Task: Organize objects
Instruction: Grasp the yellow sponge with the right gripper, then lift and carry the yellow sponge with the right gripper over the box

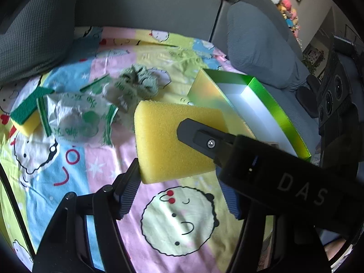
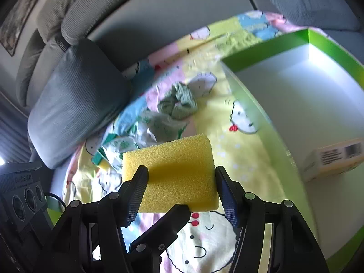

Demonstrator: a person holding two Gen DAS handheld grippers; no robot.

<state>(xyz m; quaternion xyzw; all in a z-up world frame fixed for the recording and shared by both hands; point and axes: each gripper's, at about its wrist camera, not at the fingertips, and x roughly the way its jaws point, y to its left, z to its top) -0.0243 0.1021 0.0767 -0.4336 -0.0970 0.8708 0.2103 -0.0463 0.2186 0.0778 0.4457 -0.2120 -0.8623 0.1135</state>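
Yellow sponge [image 2: 177, 170] is in the air, low over the cartoon-print sheet [image 1: 102, 159], just beside the near wall of the green box [image 2: 261, 56]. We read the right hand-held gripper [image 2: 180, 169] as clamped on it: in its own view the two pads sit against the sponge's left and right ends with no gap. The left hand-held gripper [image 1: 179, 175] sits under the sponge with fingers spread. Its left pad touches the lower left corner, but the other side is hidden behind the right tool, so we cannot tell whether it grips or is loose. We judge the sponge very light, soft and squashy. It is not fragile and its porous foam is not slippery, but it will bend and twist under a tight pinch. It is best taken across the short ends near the middle, with light pressure. The box is white inside and holds a small barcode carton [image 2: 334, 157] at the near end. The rest of its floor is free, so we take it as the likely drop spot. Further out on the sheet lie a crumpled printed plastic bag [image 1: 77, 116], a green fabric scrunchie-like bundle [image 1: 138, 82] and a second sponge with green scourer top [image 1: 25, 113]. Grey sofa cushions [image 1: 257, 45] ring the sheet.
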